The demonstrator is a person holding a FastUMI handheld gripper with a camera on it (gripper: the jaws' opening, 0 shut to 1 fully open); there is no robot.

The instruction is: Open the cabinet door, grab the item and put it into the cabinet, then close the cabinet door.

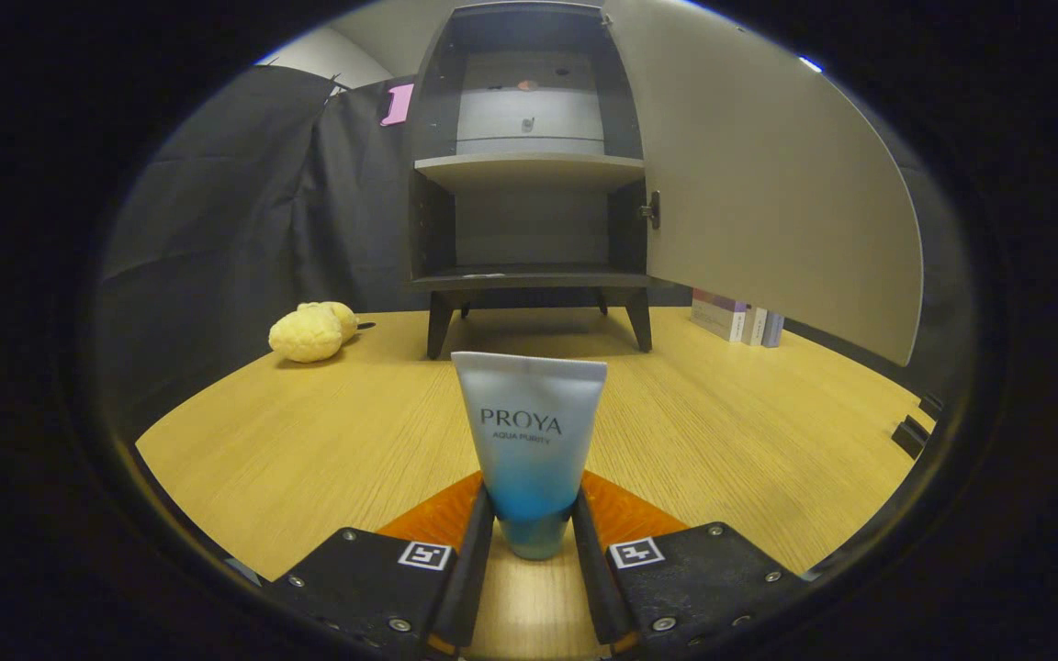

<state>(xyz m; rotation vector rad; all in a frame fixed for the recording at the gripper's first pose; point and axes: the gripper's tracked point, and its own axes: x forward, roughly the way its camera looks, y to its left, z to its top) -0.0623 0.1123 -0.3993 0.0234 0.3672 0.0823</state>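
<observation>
Standing at the back of the wooden table (309,431), cabinet (529,184) w/ door (768,184) swung wide open, shelves bare. Tube (529,441) upright on its cap between the gripper (532,537) fingers, both pads pressing its lower end, jaws nearly closed; yellow plush toy (311,331) off to the left near cabinet.

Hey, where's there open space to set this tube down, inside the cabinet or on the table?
The gripper is shut on the tube. Free: the cabinet's lower compartment below the shelf, the upper one, and the table between the tube and the cabinet legs. Crowded: by the yellow plush toy and the boxes under the open door.
</observation>
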